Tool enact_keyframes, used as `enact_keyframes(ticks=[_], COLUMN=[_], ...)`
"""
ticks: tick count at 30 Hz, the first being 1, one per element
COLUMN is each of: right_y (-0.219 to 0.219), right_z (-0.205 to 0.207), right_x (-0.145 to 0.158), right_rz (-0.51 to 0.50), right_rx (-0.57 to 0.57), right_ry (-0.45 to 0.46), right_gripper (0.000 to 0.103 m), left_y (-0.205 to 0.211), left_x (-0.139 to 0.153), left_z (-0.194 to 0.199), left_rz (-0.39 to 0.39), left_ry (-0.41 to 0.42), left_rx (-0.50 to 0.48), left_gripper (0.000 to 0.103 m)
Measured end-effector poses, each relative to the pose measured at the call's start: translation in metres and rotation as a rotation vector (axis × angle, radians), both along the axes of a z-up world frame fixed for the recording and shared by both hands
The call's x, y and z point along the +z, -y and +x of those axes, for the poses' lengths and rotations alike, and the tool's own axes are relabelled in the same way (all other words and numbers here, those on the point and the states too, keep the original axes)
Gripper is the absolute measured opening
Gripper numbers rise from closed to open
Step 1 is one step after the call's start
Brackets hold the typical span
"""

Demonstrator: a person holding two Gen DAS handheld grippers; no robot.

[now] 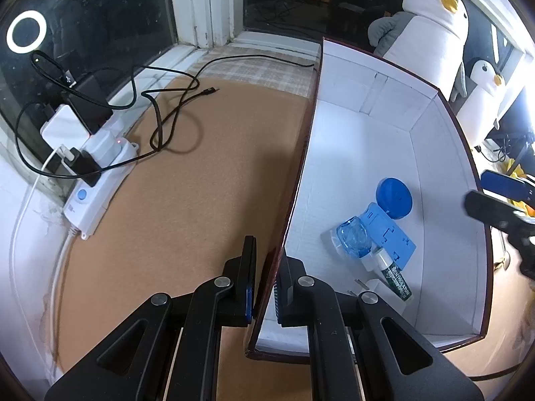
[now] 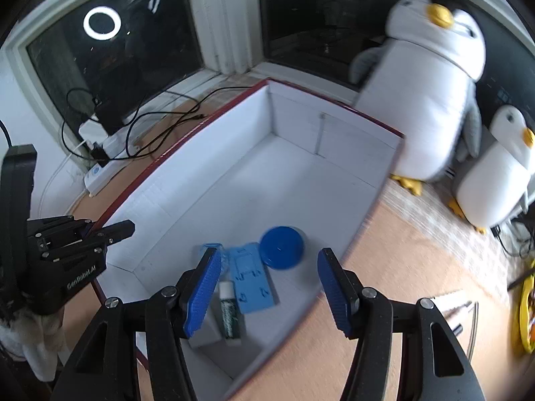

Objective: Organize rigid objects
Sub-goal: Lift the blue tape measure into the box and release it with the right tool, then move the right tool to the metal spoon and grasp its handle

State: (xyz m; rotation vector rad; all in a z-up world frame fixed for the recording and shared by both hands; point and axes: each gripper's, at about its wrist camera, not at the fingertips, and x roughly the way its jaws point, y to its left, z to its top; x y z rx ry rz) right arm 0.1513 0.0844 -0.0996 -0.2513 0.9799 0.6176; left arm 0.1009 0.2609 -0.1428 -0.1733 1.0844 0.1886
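L gripper clamps box wall; R gripper half-open, empty. Balm tube at 6 o'clock: light, stiff, slick; pinch mid-barrel.

Two plush penguins, power strip, cables.

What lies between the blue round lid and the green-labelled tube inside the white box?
A flat light-blue plastic piece lies between the blue round lid and the green-labelled tube, clearest in the left wrist view.
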Motion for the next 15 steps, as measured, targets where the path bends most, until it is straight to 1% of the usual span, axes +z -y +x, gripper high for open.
enact_keyframes(ticks=[2,5,9,12,15], right_y=[0.017,0.05,0.092,0.124,0.156], right_z=[-0.001,-0.003,-0.007,-0.009,-0.009], right_x=[0.003,0.008,0.019,0.022,0.02], right_rz=[0.017,0.079,0.156,0.169,0.169], right_rx=[-0.034,-0.085,-0.15,-0.209,-0.269], right_ry=[-0.005,-0.022,-0.025,-0.016,-0.026], right_gripper=[0.056,0.056,0.056,0.056,0.056], left_y=[0.001,0.001,0.002,0.002,0.001], left_x=[0.0,0.0,0.0,0.0,-0.001], left_z=[0.0,0.001,0.002,0.002,0.003], left_rz=[0.007,0.008,0.015,0.02,0.018], left_ry=[-0.002,-0.005,-0.01,-0.014,-0.019], left_rx=[-0.002,-0.001,-0.003,-0.004,-0.003], left_gripper=[0.008,0.008,0.008,0.008,0.008])
